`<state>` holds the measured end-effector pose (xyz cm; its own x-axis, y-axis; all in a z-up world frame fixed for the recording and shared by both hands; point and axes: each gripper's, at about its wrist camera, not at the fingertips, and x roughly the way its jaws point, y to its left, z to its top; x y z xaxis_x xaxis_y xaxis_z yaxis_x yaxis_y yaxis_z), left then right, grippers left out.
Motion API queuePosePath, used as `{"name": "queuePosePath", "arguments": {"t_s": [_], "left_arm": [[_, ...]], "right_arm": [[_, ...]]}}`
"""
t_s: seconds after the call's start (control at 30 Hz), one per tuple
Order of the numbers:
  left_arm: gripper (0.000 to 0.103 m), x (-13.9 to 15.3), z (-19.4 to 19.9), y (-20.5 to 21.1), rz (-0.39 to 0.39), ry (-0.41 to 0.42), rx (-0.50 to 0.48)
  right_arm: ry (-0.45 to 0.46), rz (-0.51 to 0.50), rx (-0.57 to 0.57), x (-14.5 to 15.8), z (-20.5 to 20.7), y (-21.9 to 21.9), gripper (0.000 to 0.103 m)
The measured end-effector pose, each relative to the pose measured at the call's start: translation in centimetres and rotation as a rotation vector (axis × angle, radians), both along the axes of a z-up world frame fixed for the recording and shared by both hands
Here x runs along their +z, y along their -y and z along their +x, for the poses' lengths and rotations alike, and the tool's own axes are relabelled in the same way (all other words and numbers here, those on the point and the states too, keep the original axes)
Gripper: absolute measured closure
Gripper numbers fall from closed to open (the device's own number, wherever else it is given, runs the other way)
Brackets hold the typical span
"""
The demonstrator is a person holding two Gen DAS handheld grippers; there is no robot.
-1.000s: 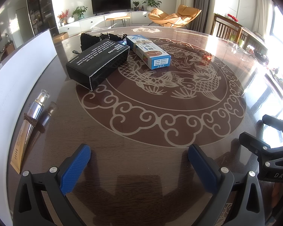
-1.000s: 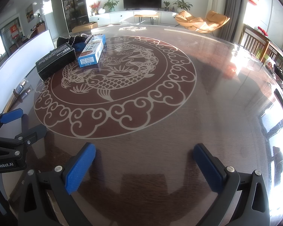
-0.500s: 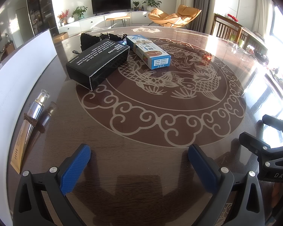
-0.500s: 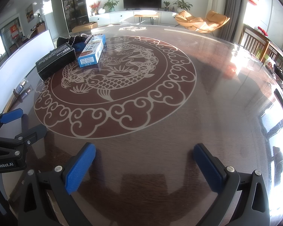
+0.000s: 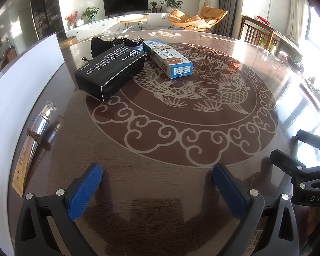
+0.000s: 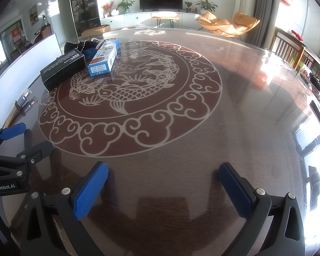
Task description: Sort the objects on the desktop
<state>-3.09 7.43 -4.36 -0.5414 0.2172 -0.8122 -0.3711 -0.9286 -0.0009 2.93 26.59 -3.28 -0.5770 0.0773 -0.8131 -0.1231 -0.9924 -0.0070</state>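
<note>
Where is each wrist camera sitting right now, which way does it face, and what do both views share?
Left wrist: sits behind the open left gripper, low over the table, facing the black box and blue box; the right gripper shows at its right edge.
Right wrist: behind the open right gripper, facing bare table; the left gripper shows at its left edge.
Shared: both boxes, the fish pattern, the TV.

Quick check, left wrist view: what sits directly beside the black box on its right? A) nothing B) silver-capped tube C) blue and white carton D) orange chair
C: the blue and white carton lies just right of the black box on the table; the silver-capped tube lies apart by the white board.
</note>
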Motion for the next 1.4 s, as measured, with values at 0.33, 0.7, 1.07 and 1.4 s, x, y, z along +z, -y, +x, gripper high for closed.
{"name": "queuePosePath", "arguments": {"t_s": [0.33,0.7,1.07,1.4], "left_arm": [[0.0,0.0,0.0,0.0,0.0,0.0,0.0],[0.0,0.0,0.0,0.0,0.0,0.0,0.0],[0.003,1.4,-0.1,1.1,-0.085,-0.036,-0.002],[0.003,2.5,-9.2,8.9,-0.113,-0.003,0.046]], "right_arm": [[0.0,0.0,0.0,0.0,0.0,-0.1,0.0],[0.0,0.0,0.0,0.0,-0.1,0.0,0.0],[0.0,0.0,0.0,0.0,0.0,0.0,0.0],[0.0,0.0,0.0,0.0,-0.1,0.1,0.0]]}}
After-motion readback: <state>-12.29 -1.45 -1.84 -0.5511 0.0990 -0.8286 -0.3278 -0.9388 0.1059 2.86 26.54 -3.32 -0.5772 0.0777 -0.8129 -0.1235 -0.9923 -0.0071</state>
